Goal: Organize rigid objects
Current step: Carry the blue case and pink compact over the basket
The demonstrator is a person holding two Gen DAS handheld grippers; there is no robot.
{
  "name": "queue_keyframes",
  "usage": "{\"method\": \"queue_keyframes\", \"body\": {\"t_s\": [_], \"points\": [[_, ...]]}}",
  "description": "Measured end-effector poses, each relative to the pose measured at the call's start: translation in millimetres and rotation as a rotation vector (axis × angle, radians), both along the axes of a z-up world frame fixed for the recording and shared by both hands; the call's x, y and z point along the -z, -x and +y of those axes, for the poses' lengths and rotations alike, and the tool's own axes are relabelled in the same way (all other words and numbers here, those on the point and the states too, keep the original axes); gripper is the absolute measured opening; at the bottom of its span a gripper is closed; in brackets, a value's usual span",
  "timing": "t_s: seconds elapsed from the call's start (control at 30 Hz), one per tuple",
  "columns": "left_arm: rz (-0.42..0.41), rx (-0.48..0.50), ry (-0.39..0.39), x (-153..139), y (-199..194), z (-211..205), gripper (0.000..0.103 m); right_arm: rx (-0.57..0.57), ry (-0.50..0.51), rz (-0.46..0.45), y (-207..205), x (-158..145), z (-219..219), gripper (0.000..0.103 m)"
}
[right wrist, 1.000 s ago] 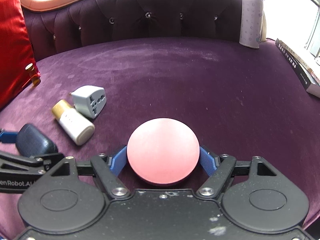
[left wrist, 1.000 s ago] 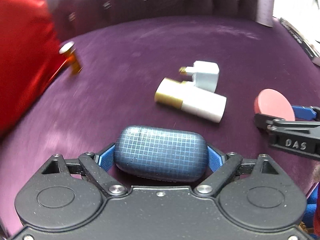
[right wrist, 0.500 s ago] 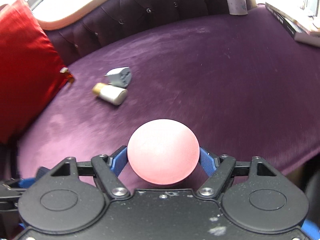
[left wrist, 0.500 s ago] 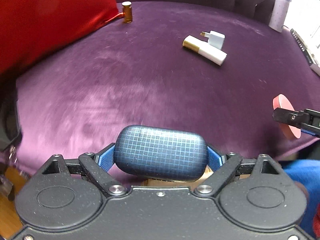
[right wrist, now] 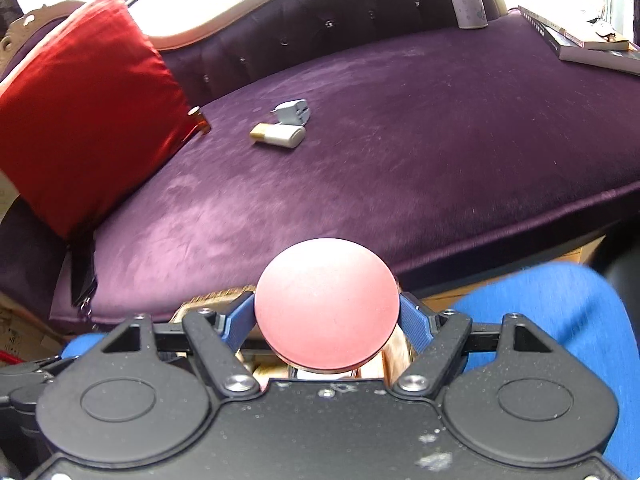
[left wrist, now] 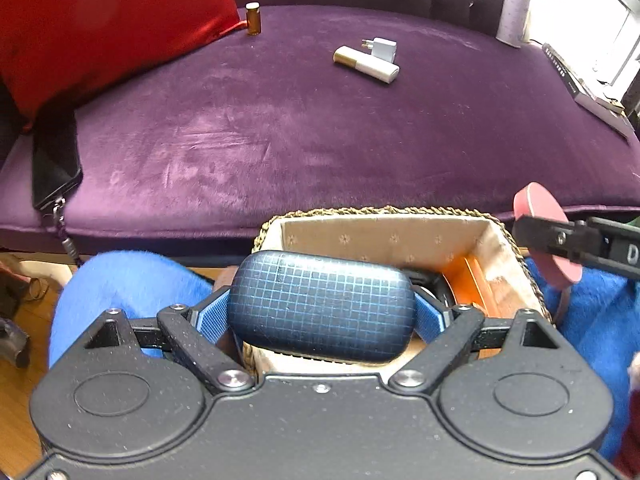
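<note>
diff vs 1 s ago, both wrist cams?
Both grippers pulled back off the purple seat toward the woven basket. The left gripper now holds the blue case over the basket; the right gripper carries the pink disc near its rim. Neither grip changed. The white adapter, gold-capped tube and amber vial stayed put.

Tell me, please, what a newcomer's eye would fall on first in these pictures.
Probably the two held items: a dark blue gridded case clamped in the left gripper above a lined wicker basket, and a pink round disc clamped in the right gripper. Next, the bright red cushion at the left end of the purple velvet sofa.
</note>
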State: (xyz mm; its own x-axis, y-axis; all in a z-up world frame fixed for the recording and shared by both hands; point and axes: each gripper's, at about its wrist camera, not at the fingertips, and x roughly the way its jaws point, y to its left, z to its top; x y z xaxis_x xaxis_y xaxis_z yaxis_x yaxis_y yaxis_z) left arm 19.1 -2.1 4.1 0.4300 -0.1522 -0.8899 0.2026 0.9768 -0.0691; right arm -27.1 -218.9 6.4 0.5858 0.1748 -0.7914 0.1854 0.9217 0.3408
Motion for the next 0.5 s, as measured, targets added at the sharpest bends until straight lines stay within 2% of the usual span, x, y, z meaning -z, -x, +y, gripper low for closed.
{"method": "queue_keyframes", "body": {"t_s": [0.13,0.27,0.4,0.5], "points": [[-0.028,-0.014,0.018,-6,14,1,0.086,-0.017,-0.013,-0.008,26,-5,5,0.076],[-0.047,-0.003,0.003,-5,23,-4,0.086,-0.027,-0.033,-0.029,41,-10,9,0.076],[-0.086,0.014,0.001,-9,28,-5,0.086,-0.043,-0.022,-0.057,49,-14,13,0.076],[-0.076,0.007,0.008,-6,25,-5,0.086,-0.055,0.019,-0.081,52,-16,18,0.076]]}}
